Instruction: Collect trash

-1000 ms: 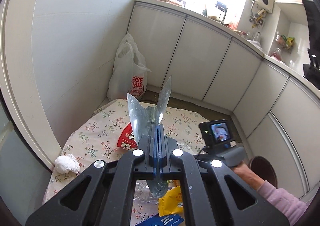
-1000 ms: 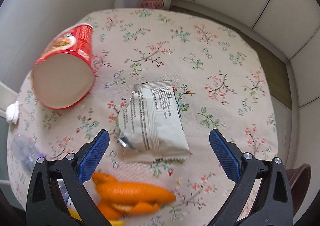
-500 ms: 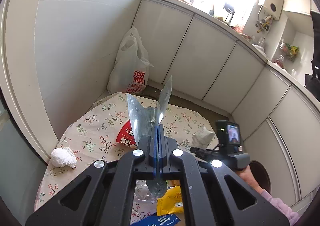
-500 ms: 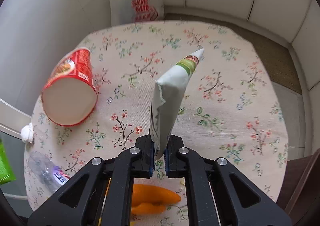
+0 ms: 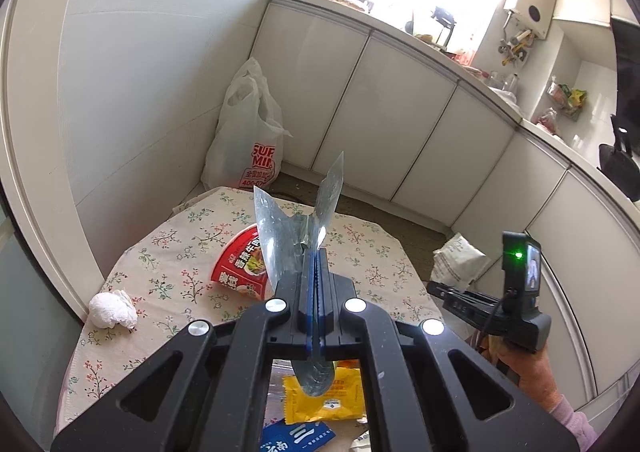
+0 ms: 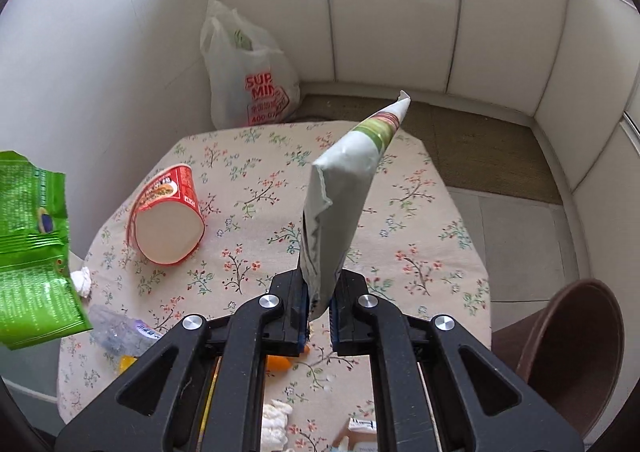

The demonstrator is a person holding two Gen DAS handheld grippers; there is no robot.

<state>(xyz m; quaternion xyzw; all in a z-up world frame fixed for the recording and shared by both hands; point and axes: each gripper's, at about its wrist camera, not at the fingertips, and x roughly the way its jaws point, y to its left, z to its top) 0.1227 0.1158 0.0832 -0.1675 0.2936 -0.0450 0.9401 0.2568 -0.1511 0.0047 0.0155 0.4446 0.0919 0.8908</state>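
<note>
- Left claw (image 5: 316, 284): pressed together on a foil wrapper (image 5: 292, 240), silver side facing you. You grip it low, so both ends splay up clear of the bench (image 5: 168, 252) and nothing drags.
- Right claw (image 6: 319, 300): pinching a grey snack packet (image 6: 340, 192) by its torn end. The packet stands upright over the bench, its far tip pointing at the far wall, so it lifts without sweeping its neighbours.
- Near items under your claws: a yellow sachet (image 5: 340, 400), a blue packet (image 5: 296, 436), orange peel (image 6: 280, 362) and a crushed clear bottle (image 6: 116, 332). All are loose trash, not yet collected.
- Brown bin (image 6: 568, 364): off the bench's right edge, mouth tilted toward you. Judged the likely drop point; the path there from the right claw looks open.
- Mid bench: a red noodle cup (image 6: 168, 224) lies on its side, mouth toward you; a white tissue wad (image 5: 112, 310) sits close to the left edge.
- Far: a white shopping bag (image 6: 252, 72) stands on the floor in the corner beyond the bench; walls close in on the left and far sides.
</note>
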